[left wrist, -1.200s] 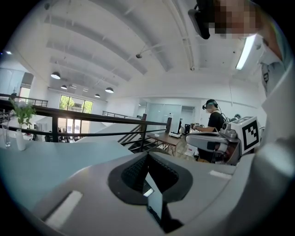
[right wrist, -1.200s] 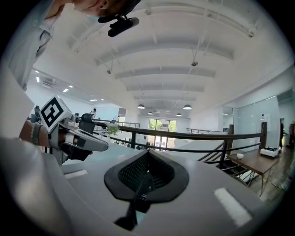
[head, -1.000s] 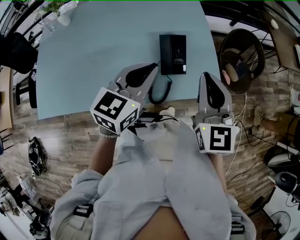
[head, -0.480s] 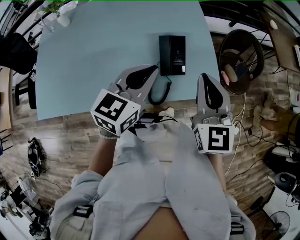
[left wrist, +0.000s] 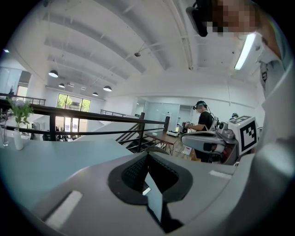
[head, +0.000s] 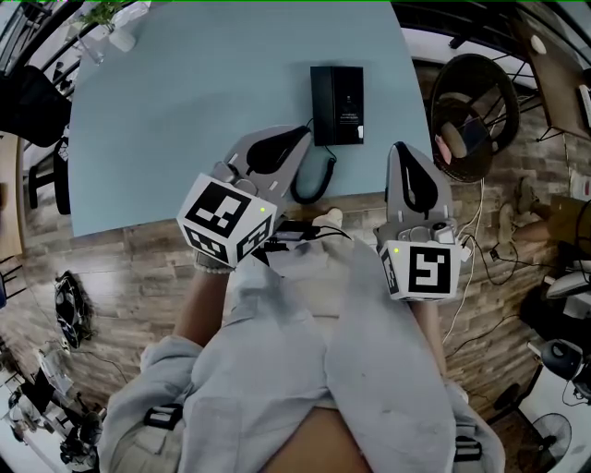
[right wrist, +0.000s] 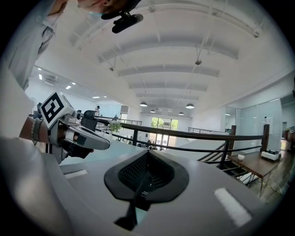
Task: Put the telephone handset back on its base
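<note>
— How are the jaws?
— Clenched on nothing, both the left gripper (head: 301, 135) and right gripper (head: 404, 148)
— The phone?
— The black rectangular telephone (head: 337, 104) lies flat on the pale blue table (head: 185, 111), just beyond the left gripper, with its black cord (head: 316, 181) looping toward the near edge

Right gripper (right wrist: 148, 157), jaws closed together.

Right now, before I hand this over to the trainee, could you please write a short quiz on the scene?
1. True or false: the left gripper holds the telephone.
2. What stands at the table's far left corner? A plant, B cup, C laptop.
3. Fill in: the right gripper is ___ and empty.
Key: 1 false; 2 A; 3 shut.
</note>
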Tool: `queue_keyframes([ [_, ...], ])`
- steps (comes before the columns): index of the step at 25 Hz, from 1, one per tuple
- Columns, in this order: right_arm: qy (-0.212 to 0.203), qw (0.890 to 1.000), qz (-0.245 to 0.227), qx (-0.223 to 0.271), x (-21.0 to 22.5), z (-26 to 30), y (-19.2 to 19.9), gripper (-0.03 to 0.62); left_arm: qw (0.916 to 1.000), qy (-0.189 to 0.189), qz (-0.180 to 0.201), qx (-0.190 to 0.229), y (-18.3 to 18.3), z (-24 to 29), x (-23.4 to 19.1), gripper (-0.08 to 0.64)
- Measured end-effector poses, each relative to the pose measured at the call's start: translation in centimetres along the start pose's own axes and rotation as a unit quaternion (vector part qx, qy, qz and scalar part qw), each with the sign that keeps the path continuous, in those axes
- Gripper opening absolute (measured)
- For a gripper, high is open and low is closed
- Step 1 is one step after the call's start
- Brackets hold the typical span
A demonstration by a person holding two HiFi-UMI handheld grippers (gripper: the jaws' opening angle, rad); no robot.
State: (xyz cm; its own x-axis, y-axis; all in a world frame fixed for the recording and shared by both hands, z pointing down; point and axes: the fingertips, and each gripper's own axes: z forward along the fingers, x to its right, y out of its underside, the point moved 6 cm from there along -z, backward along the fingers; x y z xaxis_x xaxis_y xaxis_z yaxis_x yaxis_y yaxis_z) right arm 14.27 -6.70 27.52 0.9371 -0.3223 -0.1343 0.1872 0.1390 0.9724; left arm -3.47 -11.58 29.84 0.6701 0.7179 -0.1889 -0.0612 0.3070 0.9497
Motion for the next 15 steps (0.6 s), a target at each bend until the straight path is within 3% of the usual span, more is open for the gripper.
queue_keyframes([
  [15, 0.005, 1.0, -0.002, -0.009, -0.02, 0.01, 0.24, 0.006, 1.0, 0.002, -0.006, -0.004, 0.19, 0.37, -0.22, 0.005],
])
